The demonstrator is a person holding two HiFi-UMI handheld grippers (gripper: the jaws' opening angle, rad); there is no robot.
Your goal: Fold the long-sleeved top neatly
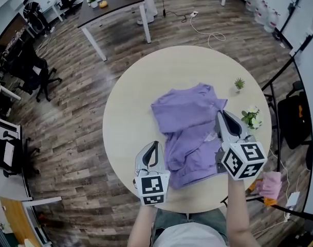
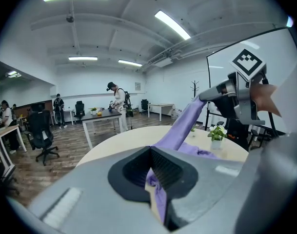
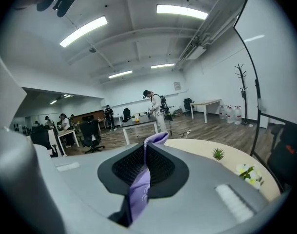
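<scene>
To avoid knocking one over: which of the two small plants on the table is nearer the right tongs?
The white-flowered plant, just beside the right tongs; the smaller all-green plant stands farther away.

- A round, pale table (image 1: 130, 102) fills the middle of the head view, standing on a wood-plank floor (image 1: 79, 117).
- A purple top (image 1: 189, 122) lies rumpled on it, from centre toward the lower right.
- A small green plant (image 1: 239, 83) stands upper right.
- A white-flowered plant (image 1: 251, 118) stands near the right rim.
</scene>
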